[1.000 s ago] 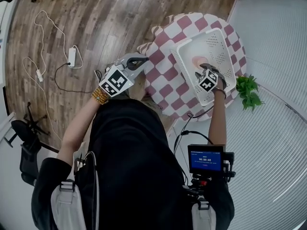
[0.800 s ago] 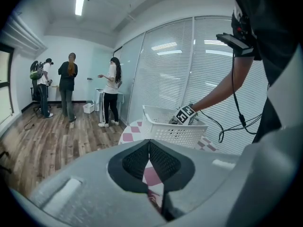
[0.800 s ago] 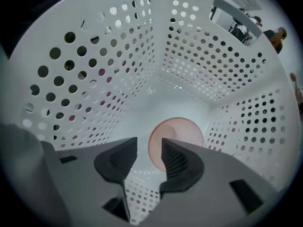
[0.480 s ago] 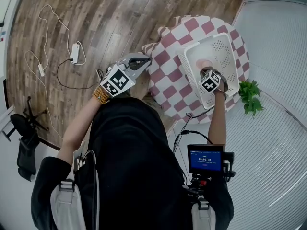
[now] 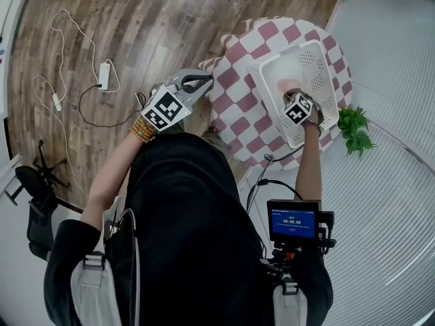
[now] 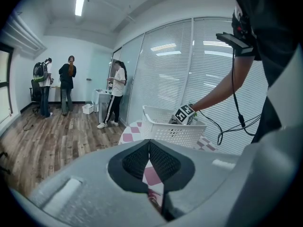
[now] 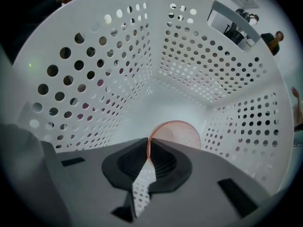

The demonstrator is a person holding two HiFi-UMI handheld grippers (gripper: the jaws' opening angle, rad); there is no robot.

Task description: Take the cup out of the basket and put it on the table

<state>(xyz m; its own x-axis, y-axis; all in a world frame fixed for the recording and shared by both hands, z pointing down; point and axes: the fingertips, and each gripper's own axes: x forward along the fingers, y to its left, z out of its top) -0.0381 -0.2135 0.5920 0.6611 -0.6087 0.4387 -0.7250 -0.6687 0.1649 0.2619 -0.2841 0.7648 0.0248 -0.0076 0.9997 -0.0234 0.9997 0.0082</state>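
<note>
A pale pink cup (image 7: 179, 132) sits on the floor of the white perforated basket (image 7: 94, 79). My right gripper (image 7: 149, 144) reaches down into the basket, its jaws pinched on the cup's near rim. From the head view the cup (image 5: 291, 85) peeks out just beyond the right gripper (image 5: 292, 95) inside the basket (image 5: 268, 70). My left gripper (image 5: 198, 81) hangs off the table's left edge, shut and empty. In the left gripper view its tips (image 6: 149, 143) meet, facing the basket (image 6: 165, 132).
The basket rests on a round table with a red-and-white checked cloth (image 5: 238, 107). A green plant (image 5: 352, 131) stands by the table's right side. Cables and a power adapter (image 5: 102, 79) lie on the wood floor. Three people (image 6: 66, 84) stand far off.
The right gripper has stayed in the basket and edged onto the cup's rim. The left gripper has barely moved.
</note>
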